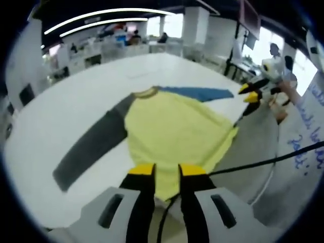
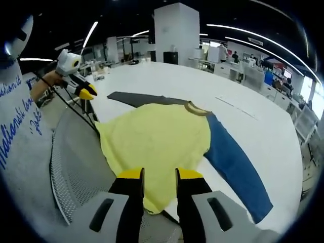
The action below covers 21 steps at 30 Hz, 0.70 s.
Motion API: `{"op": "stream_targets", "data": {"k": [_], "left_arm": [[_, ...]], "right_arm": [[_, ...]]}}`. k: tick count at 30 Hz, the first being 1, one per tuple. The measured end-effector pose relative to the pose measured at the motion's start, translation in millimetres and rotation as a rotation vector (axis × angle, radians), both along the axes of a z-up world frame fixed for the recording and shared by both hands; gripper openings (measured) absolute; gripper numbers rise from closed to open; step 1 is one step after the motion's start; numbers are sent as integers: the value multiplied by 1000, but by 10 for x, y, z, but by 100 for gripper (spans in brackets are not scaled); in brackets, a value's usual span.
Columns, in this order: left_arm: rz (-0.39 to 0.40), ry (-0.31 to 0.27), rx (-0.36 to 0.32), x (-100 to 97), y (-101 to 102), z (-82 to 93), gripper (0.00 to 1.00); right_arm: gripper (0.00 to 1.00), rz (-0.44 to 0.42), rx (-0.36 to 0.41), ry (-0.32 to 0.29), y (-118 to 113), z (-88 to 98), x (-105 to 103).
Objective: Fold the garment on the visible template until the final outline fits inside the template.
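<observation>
A yellow shirt (image 1: 174,131) lies flat on the white table (image 1: 66,111), collar (image 1: 145,92) away from me, with a grey sleeve (image 1: 91,144) out to the left and a blue sleeve (image 1: 200,92) at the far right. My left gripper (image 1: 167,171) hovers open over the hem, yellow fabric showing between its jaws. The right gripper (image 1: 248,93) is held in a hand off the shirt's right corner. In the right gripper view the shirt (image 2: 157,139) has its blue sleeve (image 2: 230,162) at right and grey sleeve (image 2: 142,98) behind. My right gripper (image 2: 160,174) stands open at the near hem; the left gripper (image 2: 83,91) is at upper left.
A grey mesh chair (image 2: 76,167) stands against the near table edge, also at the chair (image 1: 253,172) on the right of the left gripper view. A black cable (image 1: 253,164) crosses it. A person's white lettered sleeve (image 2: 20,116) is close. Desks and people stand in the background.
</observation>
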<state>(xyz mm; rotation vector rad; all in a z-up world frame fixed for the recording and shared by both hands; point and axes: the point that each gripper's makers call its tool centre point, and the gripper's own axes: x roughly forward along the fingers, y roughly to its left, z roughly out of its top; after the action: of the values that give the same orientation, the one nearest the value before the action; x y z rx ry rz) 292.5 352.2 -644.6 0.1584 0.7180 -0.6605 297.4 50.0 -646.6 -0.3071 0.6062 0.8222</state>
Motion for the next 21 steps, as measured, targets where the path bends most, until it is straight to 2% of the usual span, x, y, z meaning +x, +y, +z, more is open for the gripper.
{"op": "stream_targets", "data": {"k": [8,21], "left_arm": [[-6,-17,11,11,-29,25,25],[-12,-39,3,64,-39,99,36]], "right_arm": [[31,-13,19,-45,-49,134,92],[48,-33,33,-98,-141,226,267]]}}
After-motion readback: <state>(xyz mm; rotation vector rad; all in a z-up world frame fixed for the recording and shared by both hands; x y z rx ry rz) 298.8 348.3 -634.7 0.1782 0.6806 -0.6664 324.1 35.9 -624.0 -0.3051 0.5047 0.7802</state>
